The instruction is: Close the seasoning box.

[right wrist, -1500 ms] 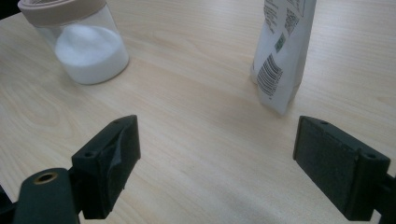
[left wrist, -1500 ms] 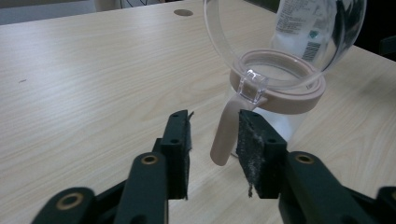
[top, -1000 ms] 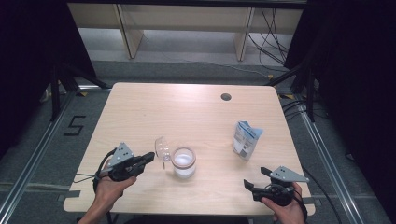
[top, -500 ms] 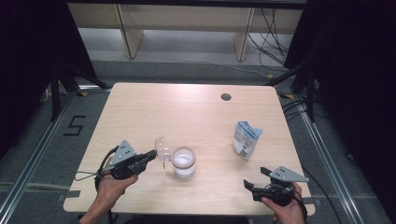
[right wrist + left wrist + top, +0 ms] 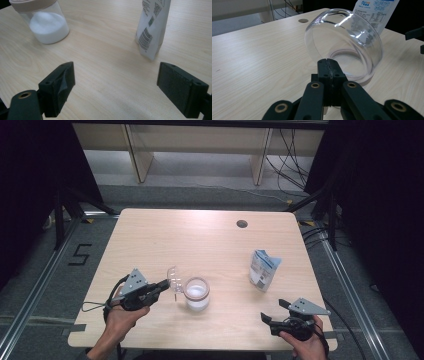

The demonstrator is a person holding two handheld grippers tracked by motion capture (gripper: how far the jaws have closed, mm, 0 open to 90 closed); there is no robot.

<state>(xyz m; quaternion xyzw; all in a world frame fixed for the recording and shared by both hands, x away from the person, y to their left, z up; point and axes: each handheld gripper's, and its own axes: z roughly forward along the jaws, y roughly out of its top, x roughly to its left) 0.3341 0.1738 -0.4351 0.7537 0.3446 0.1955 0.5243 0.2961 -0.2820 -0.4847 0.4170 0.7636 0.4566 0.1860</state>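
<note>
Gripping the rim of a clear lid point(image 5: 344, 42), the left gripper point(image 5: 162, 286) has its jaws pressed together on the thin plastic edge; in the left gripper view the two black pads meet with the lid's rim between them, and the dome stands on edge, its hollow facing the camera. In the high view the lid point(image 5: 174, 280) hangs just at 9 o'clock of the jar point(image 5: 196, 293), close beside its rim but tilted upright rather than lying flat over the mouth. The lid lies straight ahead of the left gripper, toward 3 o'clock on the table point(image 5: 210, 240).

The jar stands upright near the table's front middle, a pale band round its mouth, with white powder point(image 5: 48, 26) filling its lower part. A bag point(image 5: 263, 270) stands upright at about 2 o'clock from the jar, well apart from it.

The right gripper point(image 5: 275, 312) rests at the table's front right corner, jaws wide apart with nothing between them, pointing toward 10 o'clock; the bag is at its 12 o'clock, near, the jar farther at 10 o'clock. The left hand is by far the nearer to jar and lid.
</note>
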